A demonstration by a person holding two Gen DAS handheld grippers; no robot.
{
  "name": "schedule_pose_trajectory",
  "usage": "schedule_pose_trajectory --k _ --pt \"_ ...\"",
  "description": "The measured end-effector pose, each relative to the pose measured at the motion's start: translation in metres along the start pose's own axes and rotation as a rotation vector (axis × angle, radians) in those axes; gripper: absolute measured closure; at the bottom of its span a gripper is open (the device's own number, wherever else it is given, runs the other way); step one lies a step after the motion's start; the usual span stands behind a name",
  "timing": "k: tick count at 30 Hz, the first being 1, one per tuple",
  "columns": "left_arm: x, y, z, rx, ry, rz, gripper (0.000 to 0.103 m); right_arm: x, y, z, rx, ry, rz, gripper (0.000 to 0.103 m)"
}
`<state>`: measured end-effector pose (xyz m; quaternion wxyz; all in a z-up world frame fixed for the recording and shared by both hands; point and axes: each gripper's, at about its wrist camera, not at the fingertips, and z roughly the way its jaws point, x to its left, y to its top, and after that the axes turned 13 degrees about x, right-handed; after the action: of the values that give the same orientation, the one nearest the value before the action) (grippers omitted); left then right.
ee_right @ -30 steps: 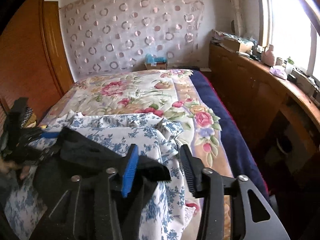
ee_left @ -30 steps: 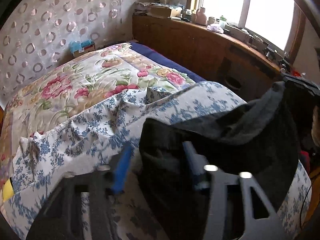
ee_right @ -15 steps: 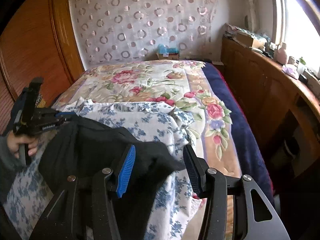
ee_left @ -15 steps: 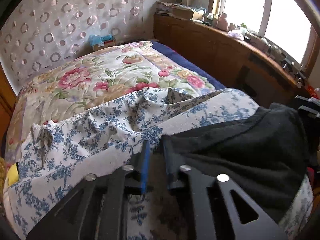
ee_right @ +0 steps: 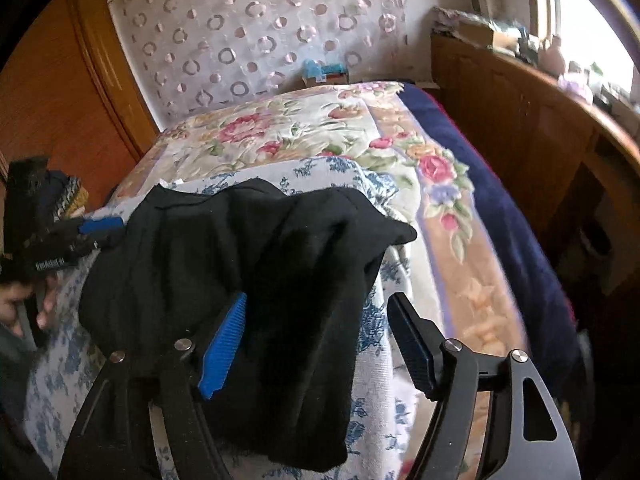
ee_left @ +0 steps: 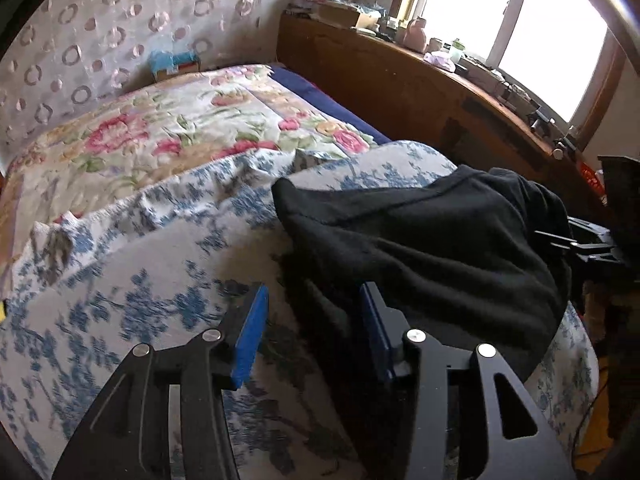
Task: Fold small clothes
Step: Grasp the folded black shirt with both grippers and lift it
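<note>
- Since the earlier frames the black garment [ee_right: 248,264] has been lowered from mid-air onto the blue-flowered cloth [ee_left: 132,280]; both grippers are letting go.
- Left gripper [ee_left: 310,326]: jaws opening, pads apart; garment's near edge lies between them at 6 o'clock, brushing the right pad only, not pinched. Released.
- Right gripper [ee_right: 316,338]: jaws opening wide; a fold of garment lies between the pads, draped against the blue left pad [ee_right: 224,348], clear of the right one. Released, not grasped.
- Garment now rests bunched on the flowered cloth, spread from 6 to 12 o'clock in the right wrist view, one corner poking out at 2 o'clock.
- Step judged: set-down after one fold, or lay-out before the first; cannot tell which, cloth is lumpy.
- Next move calls for smoothing, then a fresh pinch on an edge or corner, both sides matched.
- Farther out: rose quilt [ee_right: 304,132] at 12 o'clock, wooden cabinet [ee_left: 400,80] at 2 o'clock.
</note>
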<state>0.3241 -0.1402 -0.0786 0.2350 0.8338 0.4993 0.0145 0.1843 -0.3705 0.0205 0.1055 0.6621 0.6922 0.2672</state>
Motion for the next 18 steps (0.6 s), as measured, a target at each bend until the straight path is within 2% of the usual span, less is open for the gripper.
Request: schedule_pose_trajectory --k 3,11,13,14,16,18 --pt "-0.001 0.001 0.003 0.011 -0.031 -0.008 0.055 0.000 0.006 0.003 0.004 0.036 -0.008 0.029" --pt "-0.007 0.001 0.004 0.013 -0.055 -0.005 0.055 -0.003 0.007 0.022 0.029 0.092 -0.044 0.030" --pt "-0.009 0.002 0.004 0.010 -0.062 -0.004 0.055 -0.005 0.008 0.023 0.027 0.107 -0.049 0.035" --pt "-0.010 0.001 0.004 0.007 -0.062 0.002 0.056 -0.005 0.007 0.023 0.028 0.121 -0.052 0.042" --pt "-0.010 0.002 0.004 0.007 -0.079 0.001 0.068 -0.006 0.007 0.024 0.031 0.130 -0.063 0.048" --pt "-0.009 0.001 0.002 0.007 -0.091 -0.010 0.087 -0.008 0.006 0.025 0.030 0.154 -0.070 0.063"
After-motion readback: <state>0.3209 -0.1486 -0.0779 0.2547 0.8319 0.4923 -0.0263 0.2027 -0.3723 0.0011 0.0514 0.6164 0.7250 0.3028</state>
